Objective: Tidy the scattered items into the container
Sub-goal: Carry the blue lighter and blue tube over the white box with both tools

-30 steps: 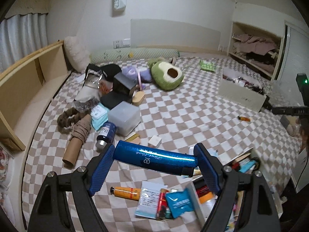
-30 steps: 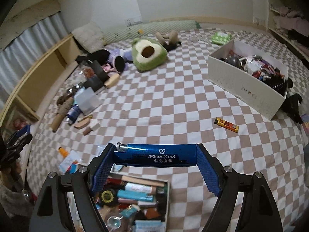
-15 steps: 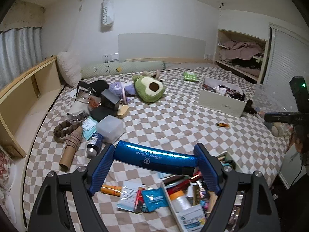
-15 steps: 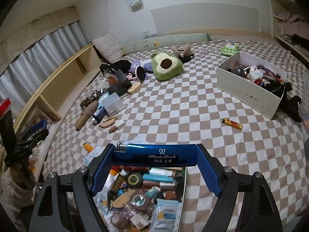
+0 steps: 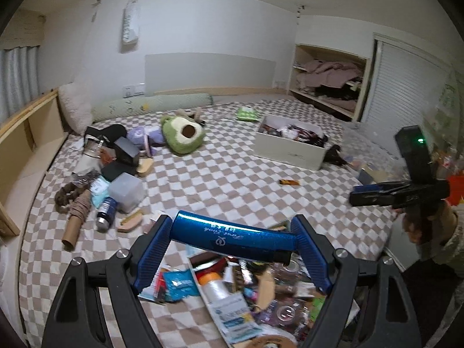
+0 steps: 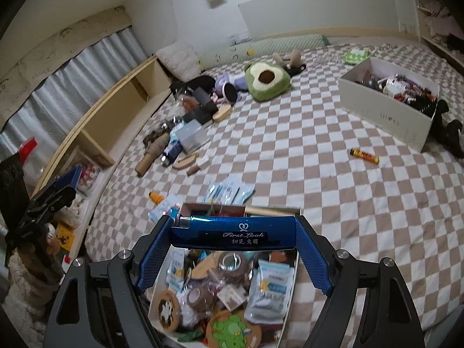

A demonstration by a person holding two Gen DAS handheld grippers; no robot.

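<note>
Under both lighters (image 5: pixel 232 237) (image 6: pixel 233 232), box (image 6: pixel 295 264) (half hidden).

Checkered bedspread (image 5: pixel 232 179), grey curtain (image 6: pixel 72 81), wooden shelf (image 5: pixel 29 133).

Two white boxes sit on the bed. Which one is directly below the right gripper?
The crammed near box, its rim right under the right gripper. The far box sits well across the checkered blanket.

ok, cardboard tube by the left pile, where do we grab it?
Grip the cardboard tube at its bare near end, below the twine winding. Come from above, straddling its width: it lies flat on the checkered blanket, free on both long sides there.
</note>
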